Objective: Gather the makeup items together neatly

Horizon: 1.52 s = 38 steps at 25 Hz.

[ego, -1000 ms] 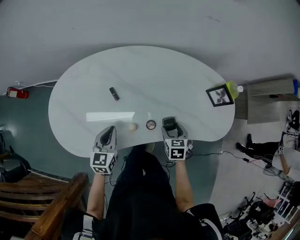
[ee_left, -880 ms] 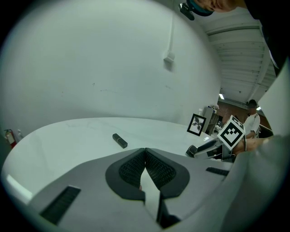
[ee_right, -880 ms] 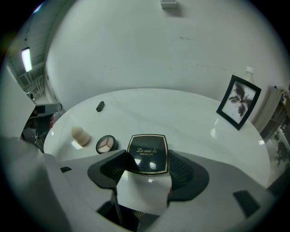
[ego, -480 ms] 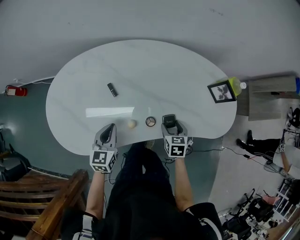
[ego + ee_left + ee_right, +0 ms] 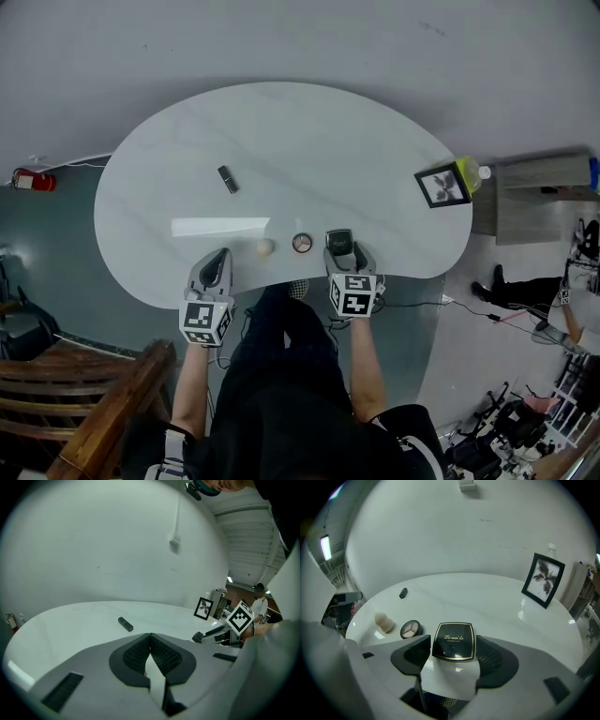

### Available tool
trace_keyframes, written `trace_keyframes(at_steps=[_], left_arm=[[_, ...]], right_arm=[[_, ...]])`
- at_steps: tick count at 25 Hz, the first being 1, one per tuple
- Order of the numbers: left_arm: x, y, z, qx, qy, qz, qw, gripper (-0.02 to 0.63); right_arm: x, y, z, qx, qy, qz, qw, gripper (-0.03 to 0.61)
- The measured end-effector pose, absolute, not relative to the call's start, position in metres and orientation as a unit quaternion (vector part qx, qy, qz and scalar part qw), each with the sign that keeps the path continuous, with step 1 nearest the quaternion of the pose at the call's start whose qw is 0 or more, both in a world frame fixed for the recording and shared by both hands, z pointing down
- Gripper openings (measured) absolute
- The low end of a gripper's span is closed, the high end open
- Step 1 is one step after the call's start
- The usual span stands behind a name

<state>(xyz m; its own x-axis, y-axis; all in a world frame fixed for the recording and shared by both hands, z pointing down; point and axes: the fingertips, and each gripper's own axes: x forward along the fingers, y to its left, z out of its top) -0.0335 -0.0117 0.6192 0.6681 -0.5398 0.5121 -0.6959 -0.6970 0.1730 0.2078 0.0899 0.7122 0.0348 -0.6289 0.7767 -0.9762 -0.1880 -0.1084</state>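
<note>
The left tongs (image 5: pixel 150 654) are pressed together, empty. The right tongs (image 5: pixel 454 660) stand spread around the black compact (image 5: pixel 453 639) on the surface (image 5: pixel 487 597) — round palette (image 5: pixel 411 629) and sponge (image 5: pixel 383 622) at its nine o'clock.

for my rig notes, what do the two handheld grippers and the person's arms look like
Both the left gripper and right gripper have light grey moulded plastic bodies with black ribbed pads. Each carries a white cube printed with black square markers. The person wears black; no sleeves cover the forearms.
</note>
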Motion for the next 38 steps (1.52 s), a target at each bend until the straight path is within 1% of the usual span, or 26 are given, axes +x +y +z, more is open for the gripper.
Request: trace_keyframes(at_steps=[5,10,22,24,26,29,35,38], left_arm=[[-0.032,-0.008,0.606,0.898,-0.348,0.207,0.171,0.017],[-0.026,-0.002,0.582,0.905,-0.349,0.190,0.153,0.017],[-0.006,0.034,0.498,0.924,-0.341,0.142,0.103,0.017],[-0.003,0.041,0.486,0.926,-0.340,0.135,0.094,0.017],[-0.001,0.050,0.474,0.928,-0.339,0.128,0.085,0.017],[-0.001,0.061,0.457,0.930,-0.341,0.116,0.074,0.017],[-0.007,0.077,0.428,0.930,-0.350,0.098,0.057,0.017],[-0.007,0.082,0.416,0.932,-0.349,0.088,0.046,0.017]], right_arm=[[0.214,0.090,0.686,0.691,-0.595,0.340,0.231,0.293],[0.222,0.087,0.637,0.710,-0.606,0.287,0.215,0.293],[0.207,0.105,0.524,0.705,-0.665,0.182,0.164,0.287],[0.205,0.110,0.508,0.707,-0.670,0.165,0.157,0.266],[0.203,0.116,0.493,0.709,-0.673,0.149,0.146,0.225],[0.199,0.124,0.474,0.713,-0.677,0.124,0.134,0.181],[0.186,0.138,0.442,0.716,-0.684,0.081,0.116,0.116],[0.181,0.143,0.427,0.714,-0.691,0.065,0.093,0.084]])
